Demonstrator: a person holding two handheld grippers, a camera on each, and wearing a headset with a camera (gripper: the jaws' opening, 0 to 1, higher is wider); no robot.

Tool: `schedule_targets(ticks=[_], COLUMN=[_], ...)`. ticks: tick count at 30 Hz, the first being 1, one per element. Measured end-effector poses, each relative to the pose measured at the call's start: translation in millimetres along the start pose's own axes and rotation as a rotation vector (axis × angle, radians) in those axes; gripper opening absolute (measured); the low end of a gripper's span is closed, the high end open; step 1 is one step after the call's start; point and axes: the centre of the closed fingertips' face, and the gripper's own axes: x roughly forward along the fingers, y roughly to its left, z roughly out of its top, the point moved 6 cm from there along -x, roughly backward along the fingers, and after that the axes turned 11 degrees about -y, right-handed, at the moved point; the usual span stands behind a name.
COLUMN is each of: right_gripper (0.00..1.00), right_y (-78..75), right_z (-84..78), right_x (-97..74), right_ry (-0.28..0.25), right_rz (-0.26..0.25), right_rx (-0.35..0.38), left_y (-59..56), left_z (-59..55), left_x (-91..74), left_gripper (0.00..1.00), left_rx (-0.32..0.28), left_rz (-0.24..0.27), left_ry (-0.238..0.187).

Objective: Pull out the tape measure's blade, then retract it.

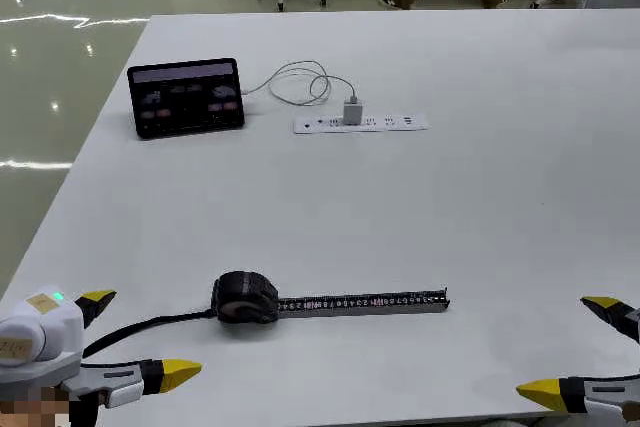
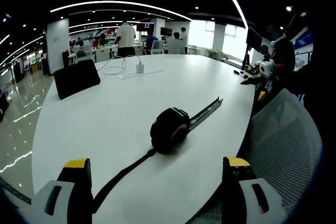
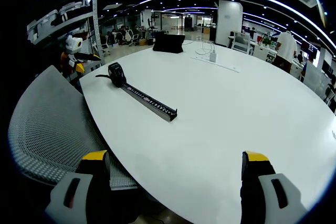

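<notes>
Between the released left claw [image 1: 145, 335] and released right claw [image 1: 558, 346], untouched, lies the tape measure [image 1: 245, 297].

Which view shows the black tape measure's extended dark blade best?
The head view: the extended dark blade lies side-on, its whole length and pale markings visible from the round black case to the tip. The left gripper view shows it foreshortened behind the case; the right gripper view shows it whole but slanting away.

Right claw [image 3: 176, 156] spread wide; tape measure [image 3: 116, 73] lies well ahead.
</notes>
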Motion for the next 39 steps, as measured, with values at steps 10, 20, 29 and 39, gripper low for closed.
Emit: schedule_targets(ticks=[10, 20, 29, 39], right_gripper=[1.0, 1.0, 1.0, 1.0], right_y=[-1.2, -2.8, -4.6, -7.9], right_z=[0.8, -1.6, -2.5, 2.1], right_x=[-2.0, -4.2, -1.3, 5.5], right_ry=[-0.005, -0.004, 0.013, 0.033], right_rz=[0.0, -0.001, 0.003, 0.025], right_rx=[-0.008, -0.005, -0.004, -0.02], left_y=[-0.9, -3.4, -9.7, -24.1], left_z=[-0.9, -1.3, -2.4, 8.8], left_x=[-2.9, -1.8, 3.2, 26.0], left_gripper=[1.0, 1.0, 1.0, 1.0], left_rx=[-0.002, -0.001, -0.01, -0.019], left_rz=[0.01, 0.01, 0.003, -0.014], left_ry=[-0.006, -0.005, 0.026, 0.043])
